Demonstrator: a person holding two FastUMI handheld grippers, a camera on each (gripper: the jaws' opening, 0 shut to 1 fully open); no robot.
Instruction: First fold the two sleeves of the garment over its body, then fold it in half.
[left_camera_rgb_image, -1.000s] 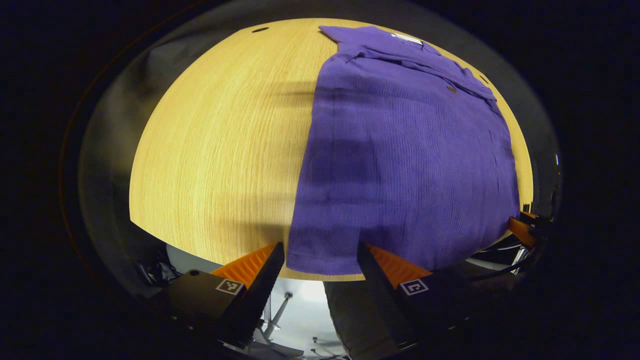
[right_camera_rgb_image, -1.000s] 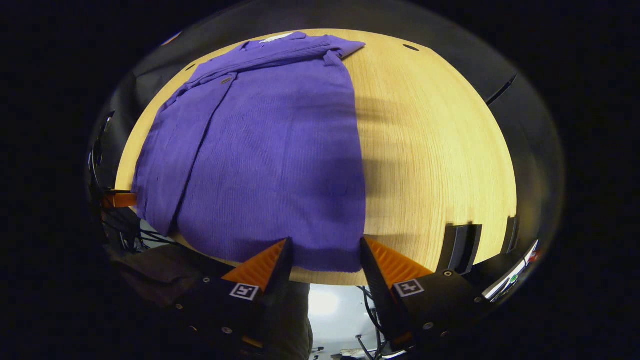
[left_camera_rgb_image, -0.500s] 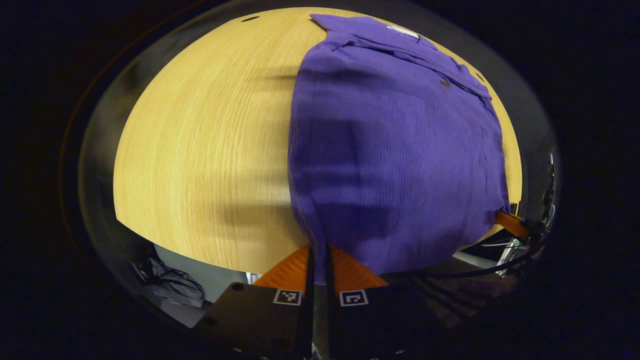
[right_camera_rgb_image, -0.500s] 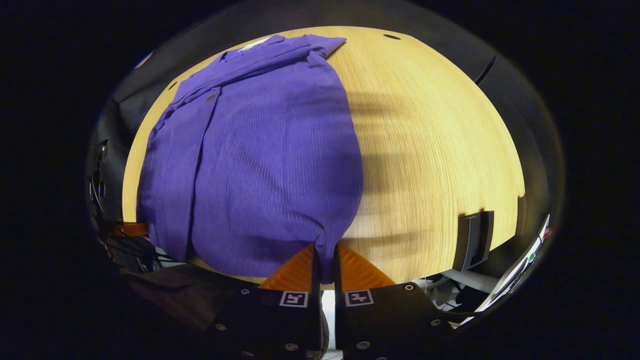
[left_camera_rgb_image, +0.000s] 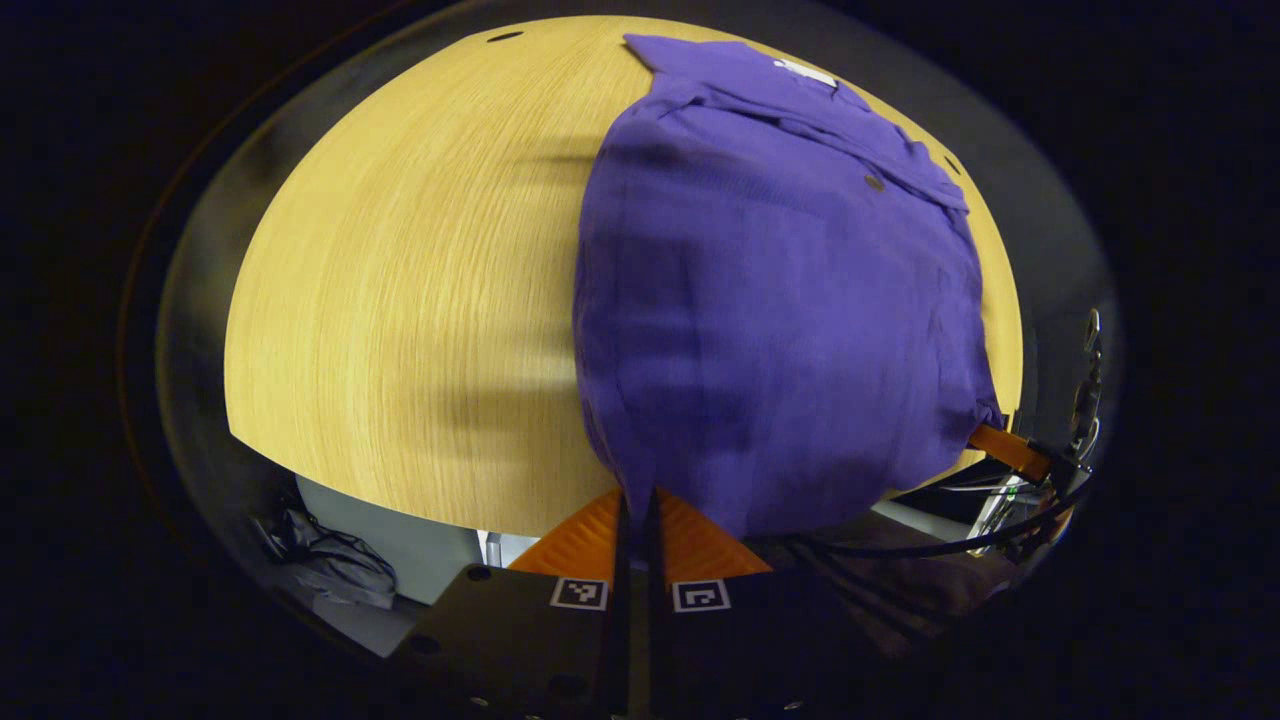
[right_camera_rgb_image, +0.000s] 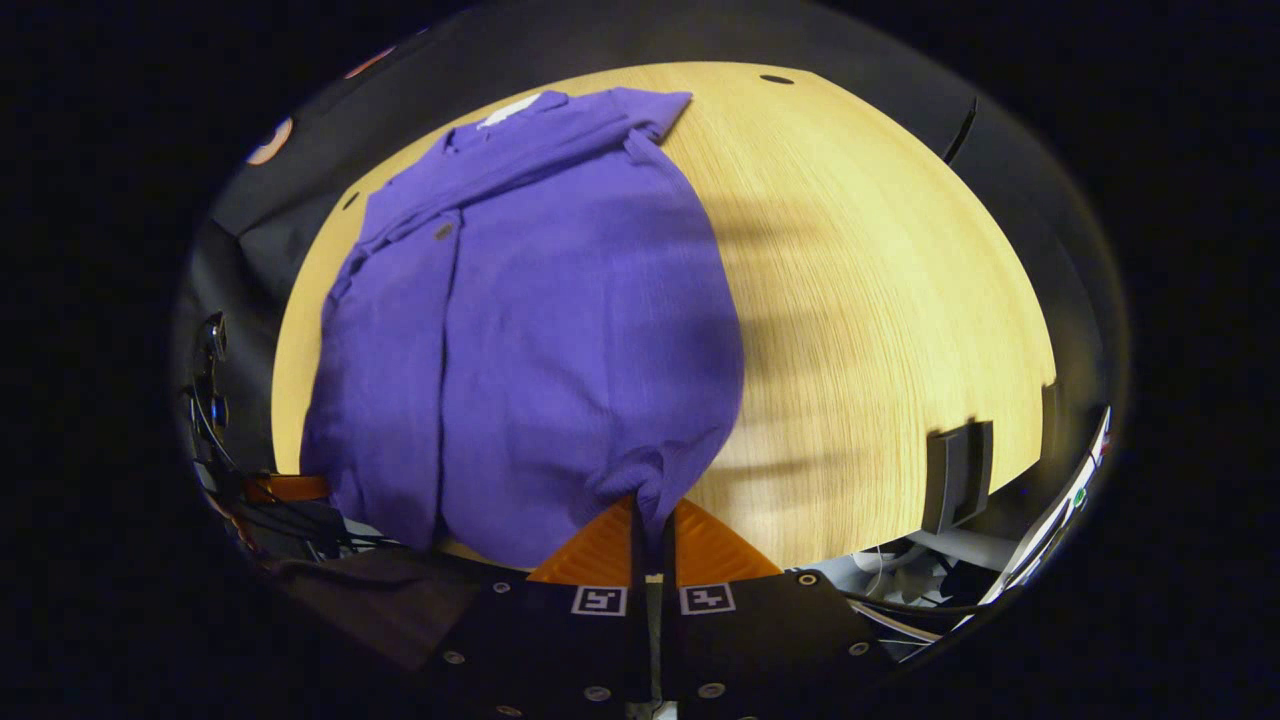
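I'm now clenching both the left gripper (left_camera_rgb_image: 636, 500) and right gripper (right_camera_rgb_image: 651, 508) on the purple garment's (left_camera_rgb_image: 780, 300) hem, lifting it higher off the wooden table (left_camera_rgb_image: 400, 300) than before.

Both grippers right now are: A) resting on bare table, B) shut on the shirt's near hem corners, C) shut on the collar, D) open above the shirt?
B: the left gripper and right gripper each have their jaws closed on a bunched near corner of the purple shirt, whose collar lies at the far end of the table.
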